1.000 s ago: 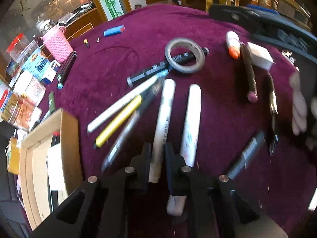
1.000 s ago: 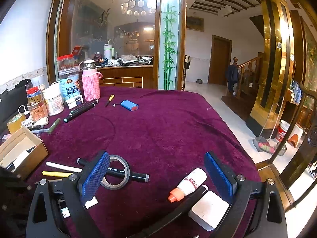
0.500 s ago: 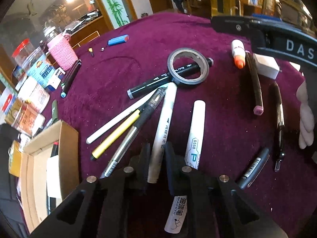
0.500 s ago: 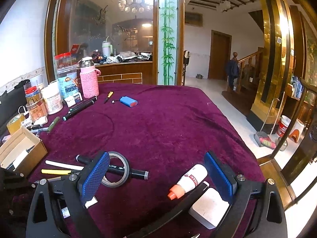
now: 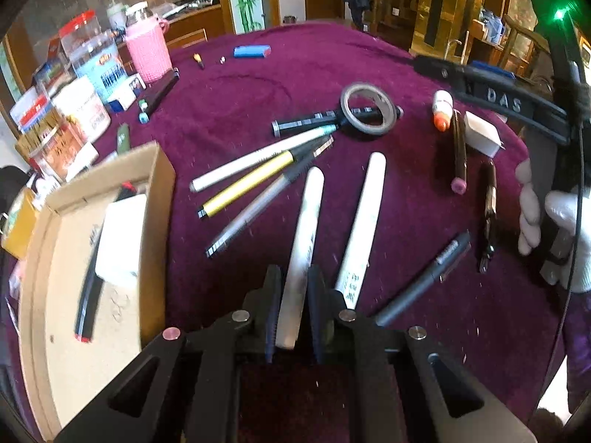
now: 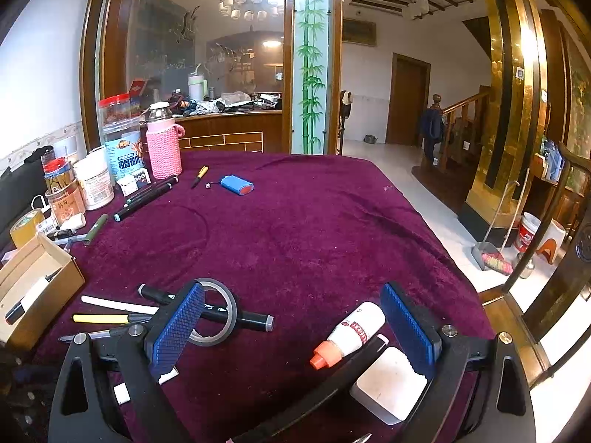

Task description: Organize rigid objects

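We had the left gripper closed on a white marker, its cap end pointing away over the purple tablecloth. Just right of it lay a second white marker with dark print too blurred for us to read. On the left stood the open cardboard box, holding a white block and a dark pen. Our right gripper hung with its blue pads wide apart and nothing between them, above a small glue bottle with an orange cap; its red label was unreadable. On that gripper's black frame we read "DAS". A roll of tape lay farther off.
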{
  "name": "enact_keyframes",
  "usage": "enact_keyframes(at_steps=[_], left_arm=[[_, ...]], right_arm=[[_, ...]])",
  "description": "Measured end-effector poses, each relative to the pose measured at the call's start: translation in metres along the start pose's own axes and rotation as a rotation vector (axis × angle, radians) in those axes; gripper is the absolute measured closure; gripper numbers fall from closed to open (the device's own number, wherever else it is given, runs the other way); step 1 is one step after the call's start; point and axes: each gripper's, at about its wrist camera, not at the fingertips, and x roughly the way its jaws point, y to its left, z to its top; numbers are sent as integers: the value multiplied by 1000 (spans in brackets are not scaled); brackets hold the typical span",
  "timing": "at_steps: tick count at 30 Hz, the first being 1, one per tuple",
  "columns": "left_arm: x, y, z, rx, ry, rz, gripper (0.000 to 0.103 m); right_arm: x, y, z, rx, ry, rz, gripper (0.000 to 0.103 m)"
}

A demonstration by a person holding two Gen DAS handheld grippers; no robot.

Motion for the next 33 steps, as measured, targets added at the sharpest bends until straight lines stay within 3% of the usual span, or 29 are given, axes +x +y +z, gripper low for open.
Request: enact_keyframes(at_steps=[9,11,12,15,18,23,25,29,31,33], left_arm=[[23,-17,13,111,15,74,81],[26,-15,17,100,15,61,81],[26,-15,17,99,13,40,90],[24,-15,16,85,-1,29,91],[14,-3,11,-4,-20,-39,91],[-44,20,-6,-111,-172,-121,91],[-68,32,-16,-151,-233,-145,91],[-103,57,-39,-208,-303,-164,91],[-111,69,-51,-232,-318,-154,91],[-114,78,-62,-257,-328,-147,91]], right_arm=[[-2,-2,1,7,1,9,6],[-2,-1,1,8,-2,6,6],[-2,-2,1,9,-1,6,6],[0,-4,1,15,2,-2,6],[0,-9,1,41,-1,2,6],[1,-21,0,106,4,35,6],[-1,-27,0,141,-2,63,6],[-11,-25,2,232,77,183,5],[-21,-5,0,241,144,283,5],[-23,19,-3,199,220,315,5]])
